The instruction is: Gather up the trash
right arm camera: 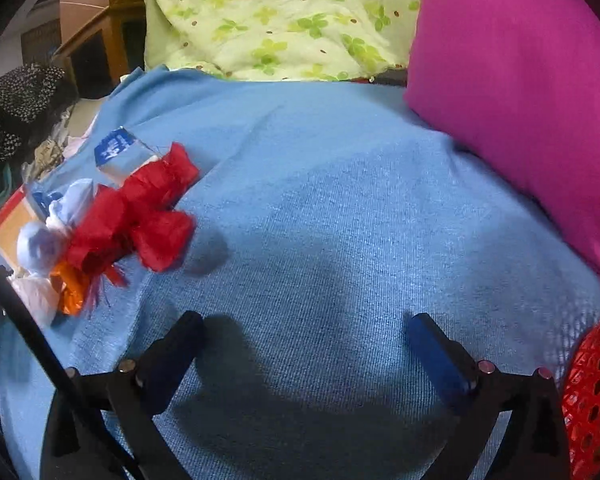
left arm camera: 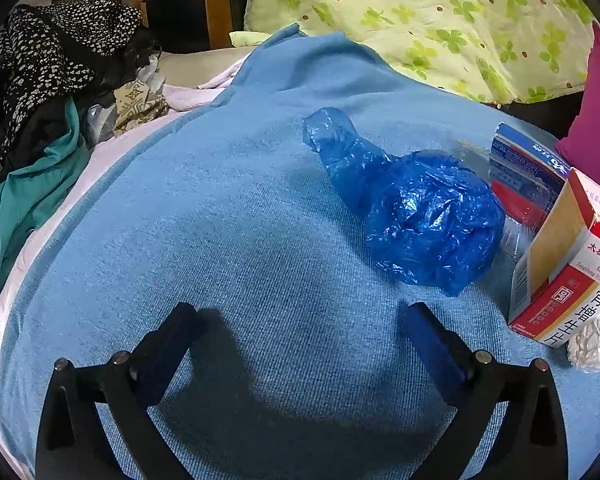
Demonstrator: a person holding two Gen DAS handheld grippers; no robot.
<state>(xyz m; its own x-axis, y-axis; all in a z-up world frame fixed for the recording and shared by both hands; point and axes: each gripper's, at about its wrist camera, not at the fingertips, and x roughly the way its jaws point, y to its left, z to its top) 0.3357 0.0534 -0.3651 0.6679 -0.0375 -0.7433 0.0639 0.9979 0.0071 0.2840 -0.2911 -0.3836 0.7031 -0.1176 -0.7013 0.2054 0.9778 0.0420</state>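
Trash on light blue knit blanket (left arm camera: 220,220): crumpled blue plastic bag (left arm camera: 428,216) right, red-white cardboard box (left arm camera: 560,280) near right; crumpled red tissue paper (right arm camera: 140,216) left. Left gripper (left arm camera: 300,344), right gripper (right arm camera: 304,352) both wide, empty. Red mesh basket (right arm camera: 596,396) near right, contents unseen.

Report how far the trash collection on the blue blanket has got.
Done: nothing visibly. In hand: nothing; the left tongs and right tongs are both open and empty. Left: blue plastic bag, medicine box, crumpled tissue, red crumpled paper, orange wrapper.
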